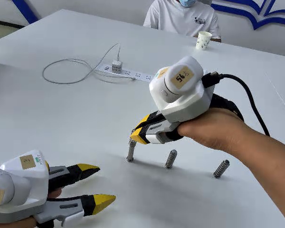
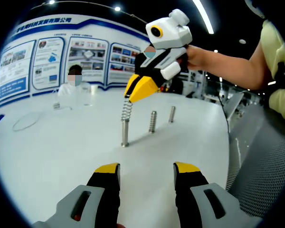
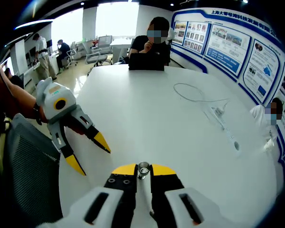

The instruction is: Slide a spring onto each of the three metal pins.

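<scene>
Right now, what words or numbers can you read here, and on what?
"56", handwritten, on a sticker on the right gripper, which grips a spring; next mark unclear.
Wall posters: Chinese headings, too small to read.
Paper cup print: blurred.
Left gripper labels: illegible.

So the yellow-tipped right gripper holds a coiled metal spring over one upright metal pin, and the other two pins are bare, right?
Not quite: the middle pin and third pin already carry springs, as the head view shows. The yellow-tipped right gripper does hold a coiled metal spring over the bare upright metal pin.
</scene>
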{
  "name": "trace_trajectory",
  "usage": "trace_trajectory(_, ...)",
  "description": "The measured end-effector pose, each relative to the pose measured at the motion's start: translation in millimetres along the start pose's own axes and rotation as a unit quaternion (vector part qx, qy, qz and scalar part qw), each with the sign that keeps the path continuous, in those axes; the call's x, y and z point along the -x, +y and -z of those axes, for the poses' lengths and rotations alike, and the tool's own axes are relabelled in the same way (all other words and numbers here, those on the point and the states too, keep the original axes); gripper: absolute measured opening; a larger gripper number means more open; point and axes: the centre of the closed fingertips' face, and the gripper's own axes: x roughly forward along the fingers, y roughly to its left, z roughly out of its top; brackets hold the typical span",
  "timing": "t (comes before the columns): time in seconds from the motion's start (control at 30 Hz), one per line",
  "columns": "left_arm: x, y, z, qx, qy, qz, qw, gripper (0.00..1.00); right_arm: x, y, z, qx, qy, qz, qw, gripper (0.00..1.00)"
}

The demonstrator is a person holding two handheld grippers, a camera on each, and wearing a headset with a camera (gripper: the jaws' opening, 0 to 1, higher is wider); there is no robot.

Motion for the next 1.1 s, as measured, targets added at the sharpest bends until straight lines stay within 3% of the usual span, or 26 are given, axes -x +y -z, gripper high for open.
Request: trace_trajectory(1.1, -1.4, 1.7, 1.6, 0.004, 0.001, -0.002, 1.0, 0.46, -10.6, -3.2, 6.3, -0.016, 0.009, -0.01, 0.9998, 0.12)
